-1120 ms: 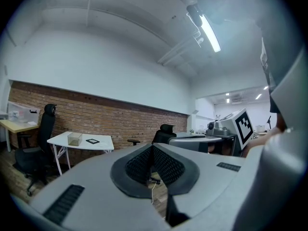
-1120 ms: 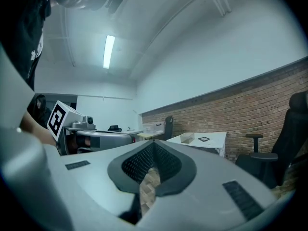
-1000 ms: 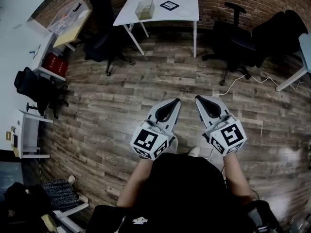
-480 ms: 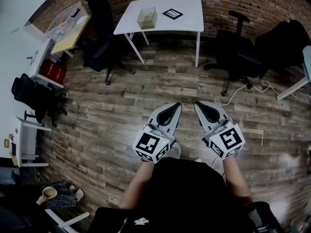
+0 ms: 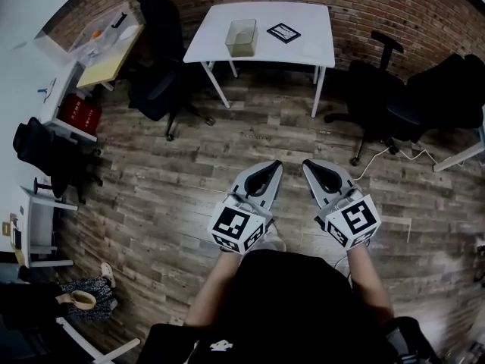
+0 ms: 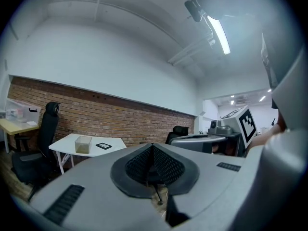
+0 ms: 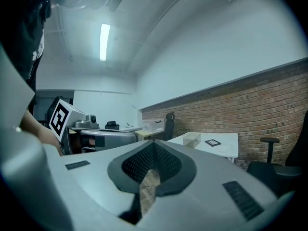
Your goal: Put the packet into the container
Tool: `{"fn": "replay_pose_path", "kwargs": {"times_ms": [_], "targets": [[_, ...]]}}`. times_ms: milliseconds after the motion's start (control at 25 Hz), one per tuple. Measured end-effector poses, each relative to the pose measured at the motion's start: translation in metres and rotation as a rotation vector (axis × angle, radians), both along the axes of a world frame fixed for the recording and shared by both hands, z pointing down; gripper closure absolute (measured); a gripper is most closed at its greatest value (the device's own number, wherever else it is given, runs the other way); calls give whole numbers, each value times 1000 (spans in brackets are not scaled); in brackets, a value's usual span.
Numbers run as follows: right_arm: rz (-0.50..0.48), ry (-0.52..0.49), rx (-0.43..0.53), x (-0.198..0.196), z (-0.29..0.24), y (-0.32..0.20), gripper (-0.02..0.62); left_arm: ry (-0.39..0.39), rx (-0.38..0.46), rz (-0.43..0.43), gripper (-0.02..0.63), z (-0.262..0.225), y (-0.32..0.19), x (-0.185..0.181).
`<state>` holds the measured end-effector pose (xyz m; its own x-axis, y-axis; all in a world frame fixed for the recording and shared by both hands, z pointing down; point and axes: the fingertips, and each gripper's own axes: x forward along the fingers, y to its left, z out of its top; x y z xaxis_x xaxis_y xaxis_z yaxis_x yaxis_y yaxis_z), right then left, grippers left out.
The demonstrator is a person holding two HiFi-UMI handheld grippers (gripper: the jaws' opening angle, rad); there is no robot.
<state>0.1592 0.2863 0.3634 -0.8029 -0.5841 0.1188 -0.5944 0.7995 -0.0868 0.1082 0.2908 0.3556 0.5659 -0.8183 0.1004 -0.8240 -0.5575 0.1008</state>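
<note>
A clear, box-shaped container (image 5: 242, 37) stands on a white table (image 5: 307, 48) by the brick wall, across the room from me. A flat black packet (image 5: 283, 32) lies on the table just right of the container. My left gripper (image 5: 274, 164) and right gripper (image 5: 308, 164) are held side by side over the wooden floor, pointing at the table and well short of it. Both are shut with nothing between the jaws. The left gripper view shows its own jaws (image 6: 153, 147) shut, with the container (image 6: 83, 144) and packet (image 6: 103, 146) far off. The right gripper (image 7: 154, 146) view shows the container (image 7: 191, 138) and packet (image 7: 212, 142) too.
Black office chairs stand left of the table (image 5: 161, 74) and right of it (image 5: 379, 89). A yellow desk (image 5: 106, 51) and a red box (image 5: 79, 112) are at the left. A white cable (image 5: 386, 154) lies on the floor at the right.
The white table with the container and packet has come nearer and sits lower and further right in the head view. Both grippers keep the same shut pose in front of me.
</note>
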Motion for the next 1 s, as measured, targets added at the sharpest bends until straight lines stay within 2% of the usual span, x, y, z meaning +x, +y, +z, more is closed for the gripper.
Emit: {"fn": "replay_pose_path", "kwargs": {"times_ms": [440,680,1000], "targets": [[22,15,4,-56,11,-42,591,2,4,28,598,12,-33,-57],[23,46,0,-78,15,-53,591,20,-8,-4,598,19,-48,-96],[36,61,19,-87,12,-79,591,47,10,-1,600,18,-74,-107]]}}
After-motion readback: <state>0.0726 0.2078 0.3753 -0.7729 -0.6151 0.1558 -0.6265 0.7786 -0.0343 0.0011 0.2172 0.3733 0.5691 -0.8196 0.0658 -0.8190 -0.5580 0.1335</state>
